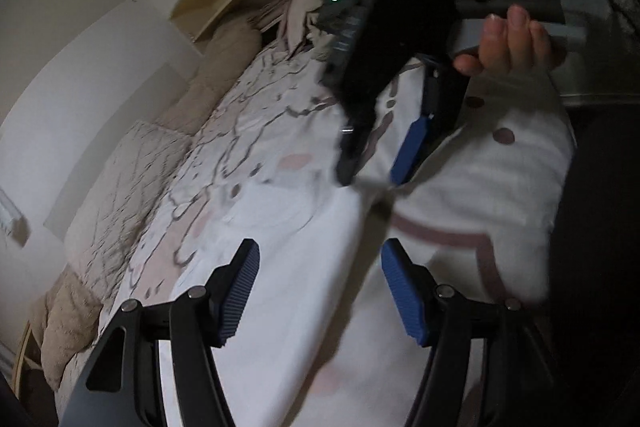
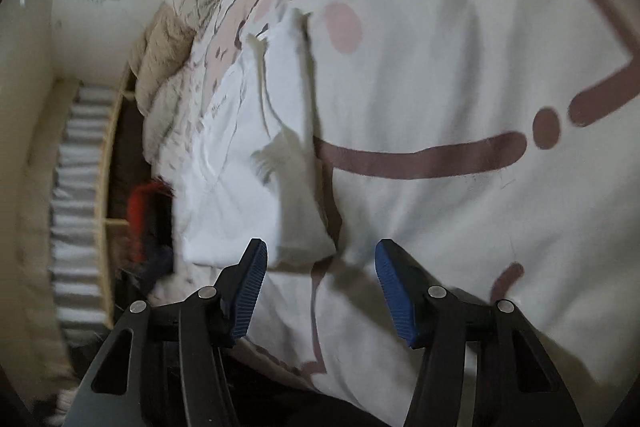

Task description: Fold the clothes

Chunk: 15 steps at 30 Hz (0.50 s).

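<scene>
A: Left gripper (image 1: 318, 287) status?

B: Jaws are standing wide, nothing between the pads. It's hovering over the white bed cover (image 1: 280, 227) with the mauve line print.

A: Right gripper?

B: In the left wrist view the right gripper (image 1: 372, 167) is showing ahead and above, tilting down toward the cover, with the person's hand (image 1: 508, 39) wrapping its handle. Blurry there. In its own view the right gripper (image 2: 320, 275) is gaping wide too, gripping nothing.

A: Where's the garment?

B: A white garment (image 2: 256, 163), partly folded, is lying on the bed cover just ahead of the right gripper and slightly left of its left fingertip. Its near corner is sitting just beyond the gap between the pads, not touching that I can tell.

A: Anything else?

B: A beige quilted blanket (image 1: 132, 155) is bunching along the far left of the bed, next to the wall.
</scene>
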### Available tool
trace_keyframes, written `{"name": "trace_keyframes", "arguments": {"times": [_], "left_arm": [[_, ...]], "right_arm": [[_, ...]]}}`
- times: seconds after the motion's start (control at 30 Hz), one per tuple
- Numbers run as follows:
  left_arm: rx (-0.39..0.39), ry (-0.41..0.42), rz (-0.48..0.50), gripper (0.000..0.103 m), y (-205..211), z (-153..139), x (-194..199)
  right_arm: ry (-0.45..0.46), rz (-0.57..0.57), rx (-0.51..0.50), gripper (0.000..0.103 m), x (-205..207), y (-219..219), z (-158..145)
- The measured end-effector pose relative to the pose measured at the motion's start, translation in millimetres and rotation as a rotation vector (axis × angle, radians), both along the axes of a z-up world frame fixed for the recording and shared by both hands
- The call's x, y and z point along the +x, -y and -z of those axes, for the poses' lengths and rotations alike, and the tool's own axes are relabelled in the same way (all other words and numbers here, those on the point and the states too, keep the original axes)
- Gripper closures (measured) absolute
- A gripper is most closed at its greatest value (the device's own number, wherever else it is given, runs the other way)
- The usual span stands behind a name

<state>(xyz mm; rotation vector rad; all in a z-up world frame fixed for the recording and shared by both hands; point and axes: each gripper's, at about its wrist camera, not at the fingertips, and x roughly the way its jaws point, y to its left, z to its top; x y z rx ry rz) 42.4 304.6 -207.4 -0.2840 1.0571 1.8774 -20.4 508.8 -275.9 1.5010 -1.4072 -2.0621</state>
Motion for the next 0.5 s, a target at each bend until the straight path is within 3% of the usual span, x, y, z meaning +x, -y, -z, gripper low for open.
{"name": "trace_keyframes", "arguments": {"times": [0.07, 0.2, 0.27, 0.33, 0.5], "left_arm": [[0.000, 0.001, -0.003, 0.039, -11.6, 5.7, 4.5], [-0.004, -0.011, -0.028, 0.039, -17.6, 11.7, 3.1], [-0.012, -0.029, -0.040, 0.039, -19.0, 14.8, 2.8], [-0.017, -0.053, -0.048, 0.039, -19.6, 16.8, 3.5], [-0.026, -0.153, -0.072, 0.044, -28.2, 17.4, 9.3]], "right_arm": [[-0.009, 0.032, -0.069, 0.046, -2.9, -1.4, 8.7], [-0.006, 0.045, -0.095, 0.047, -9.9, 3.7, 8.6], [0.016, 0.033, -0.090, 0.071, -15.0, 5.0, 9.3], [0.047, 0.017, -0.074, 0.086, -20.7, 8.1, 10.6], [0.012, -0.014, -0.035, 0.091, -26.7, 12.7, -14.0]]}}
